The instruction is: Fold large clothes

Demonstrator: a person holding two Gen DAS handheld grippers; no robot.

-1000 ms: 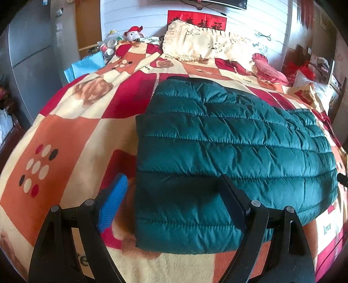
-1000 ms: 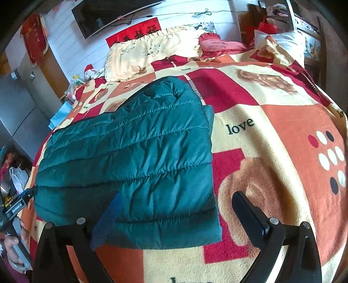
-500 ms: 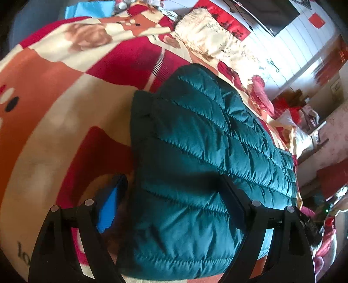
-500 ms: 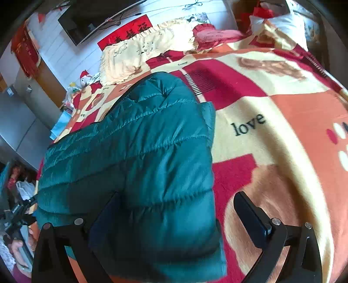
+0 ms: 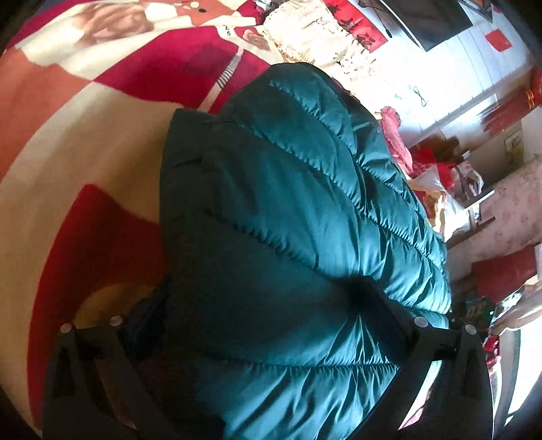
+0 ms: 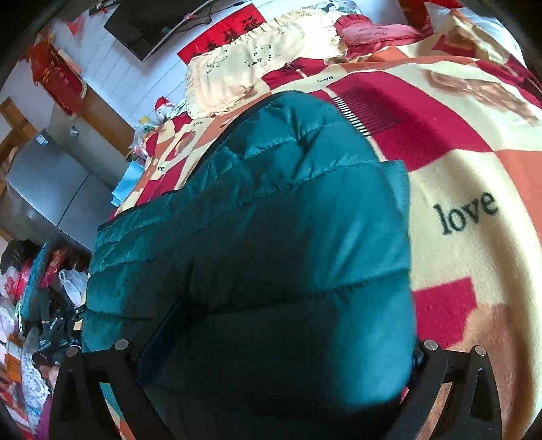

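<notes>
A teal quilted puffer jacket (image 5: 305, 220) lies folded on a patterned red, orange and cream blanket (image 5: 84, 135). It also fills the right wrist view (image 6: 271, 237). My left gripper (image 5: 267, 325) is open, its jaws wide apart around the jacket's near left corner; one finger lies beside the jacket's edge, the other on top of it. My right gripper (image 6: 288, 342) is open, its jaws astride the jacket's near right corner, with the right finger mostly hidden behind the fabric.
The blanket (image 6: 474, 169) covers a bed. A cream pillow (image 6: 257, 57) and a pink cushion (image 6: 369, 32) lie at the head. A grey cabinet (image 6: 47, 189) and bags (image 6: 30, 287) stand beside the bed. A TV (image 6: 149, 23) hangs on the wall.
Both grippers have moved forward and down onto the jacket's near corners, tilting as they went. The jacket now fills the space between each pair of jaws. The jaws have stayed open.
</notes>
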